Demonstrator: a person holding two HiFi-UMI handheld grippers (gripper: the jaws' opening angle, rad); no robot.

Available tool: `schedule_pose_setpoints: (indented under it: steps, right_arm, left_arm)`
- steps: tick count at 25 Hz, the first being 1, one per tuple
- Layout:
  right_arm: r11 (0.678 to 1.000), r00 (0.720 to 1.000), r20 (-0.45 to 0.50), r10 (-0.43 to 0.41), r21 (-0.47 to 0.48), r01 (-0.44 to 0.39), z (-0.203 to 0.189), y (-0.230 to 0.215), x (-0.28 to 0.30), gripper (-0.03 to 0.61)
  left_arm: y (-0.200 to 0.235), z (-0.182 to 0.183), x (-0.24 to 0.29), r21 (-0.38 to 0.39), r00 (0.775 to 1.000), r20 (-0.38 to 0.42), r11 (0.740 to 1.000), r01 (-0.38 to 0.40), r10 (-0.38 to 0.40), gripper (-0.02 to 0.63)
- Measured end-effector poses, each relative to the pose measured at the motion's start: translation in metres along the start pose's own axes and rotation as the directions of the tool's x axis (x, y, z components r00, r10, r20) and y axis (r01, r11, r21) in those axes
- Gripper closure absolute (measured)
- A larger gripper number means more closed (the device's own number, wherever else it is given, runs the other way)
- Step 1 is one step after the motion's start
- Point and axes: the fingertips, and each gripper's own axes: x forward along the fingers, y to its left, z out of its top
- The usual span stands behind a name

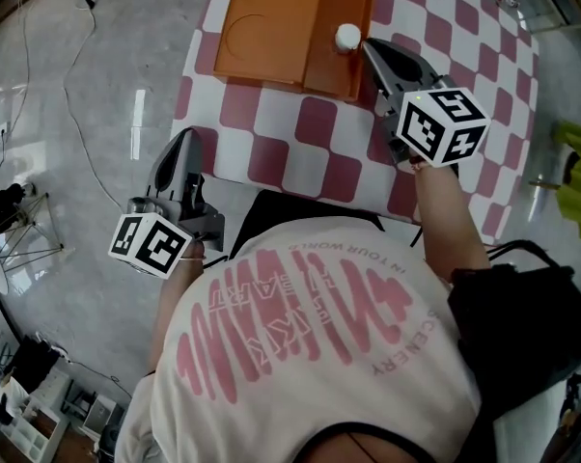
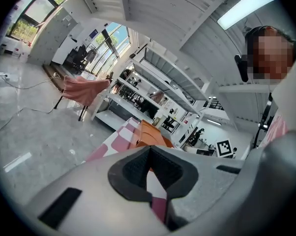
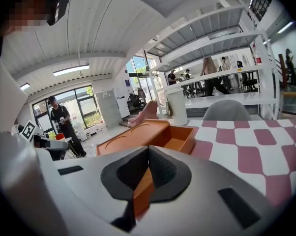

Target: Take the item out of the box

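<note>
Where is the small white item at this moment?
In the head view, the white item sits in the open compartment at the right end of the orange box, just left of the right hand-held gripper.

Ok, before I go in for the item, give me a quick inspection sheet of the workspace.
Surface: table in red-and-white checked cloth.
Job's things: orange box, its lid slid partly back; small white round item in the open end.
Clutter: nothing seen on the cloth.
Grippers: right gripper shut, empty, tip close beside the box's open end; left gripper shut, empty, at the table's near left corner, away from the box.
Cables: thin cable on the floor left of the table.
Surroundings: glossy grey floor, shelving racks, a bystander by the windows.
</note>
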Motion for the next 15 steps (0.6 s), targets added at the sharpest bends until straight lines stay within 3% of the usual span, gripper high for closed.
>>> schedule_pose_setpoints:
  steps: [8,9,11,15]
  right_arm:
    - [0.986,0.992,-0.109,0.067,-0.148,-0.083,-0.001,-0.008,0.013,0.571]
    - [0.979,0.989,-0.129,0.077,-0.179,-0.100,0.001,-0.009,0.014,0.556]
    - [0.957,0.980,-0.173,0.100,-0.251,-0.142,0.003,-0.012,0.016,0.402]
    - [0.888,0.960,-0.247,0.128,-0.403,-0.222,0.003,-0.010,0.025,0.365]
  left_arm:
    - [0.018,0.011,0.014,0.039,1.000,-0.019,0.999,-0.018,0.018,0.607]
    - [0.019,0.011,0.017,0.039,1.000,-0.024,0.999,-0.017,0.018,0.607]
    - [0.018,0.010,0.024,0.042,0.999,-0.034,0.999,-0.009,0.011,0.607]
    - [0.017,0.010,0.040,0.045,0.999,-0.040,0.999,0.008,-0.006,0.607]
